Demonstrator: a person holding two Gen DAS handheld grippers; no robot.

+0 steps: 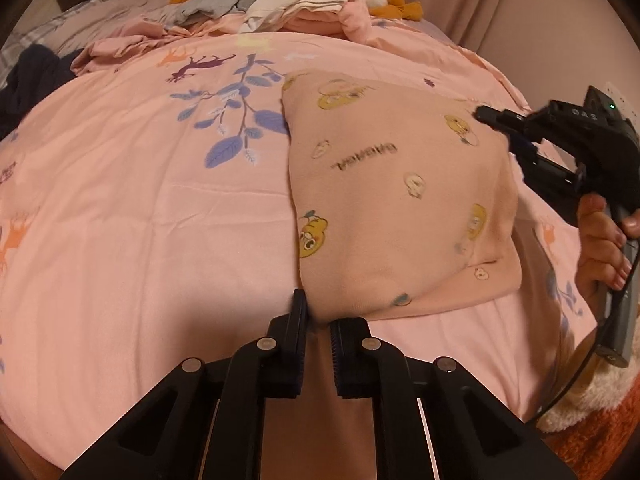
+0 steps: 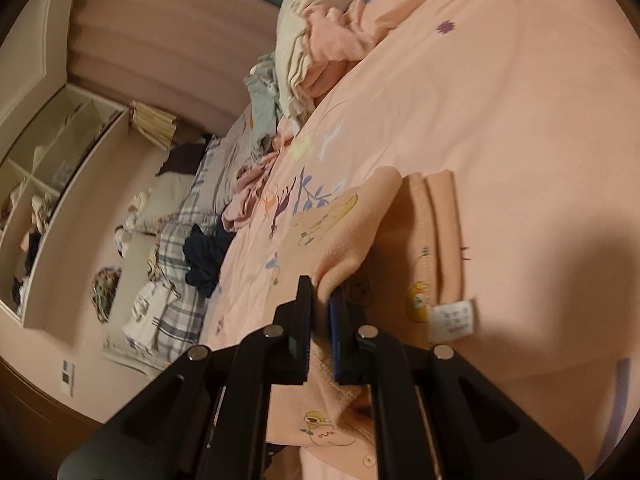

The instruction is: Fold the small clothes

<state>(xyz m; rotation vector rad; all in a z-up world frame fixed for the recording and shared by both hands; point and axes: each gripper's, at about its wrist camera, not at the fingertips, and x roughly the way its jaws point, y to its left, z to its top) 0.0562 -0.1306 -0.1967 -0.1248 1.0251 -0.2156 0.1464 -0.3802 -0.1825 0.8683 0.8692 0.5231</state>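
We see warm, dim indoor light tinting everything pink-orange. Soft shadows darken the bedspread [image 1: 120, 208] near each lens. Fisheye curvature bends the edges inside black vignettes; the shelf [image 2: 52, 184] looks blurred.

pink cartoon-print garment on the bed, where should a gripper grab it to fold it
Grip the pink cartoon-print garment at a corner of its near hem, coming in low from the bed's near edge: it lies flat, so only edges lift. Left gripper and right gripper already pinch opposite edges.
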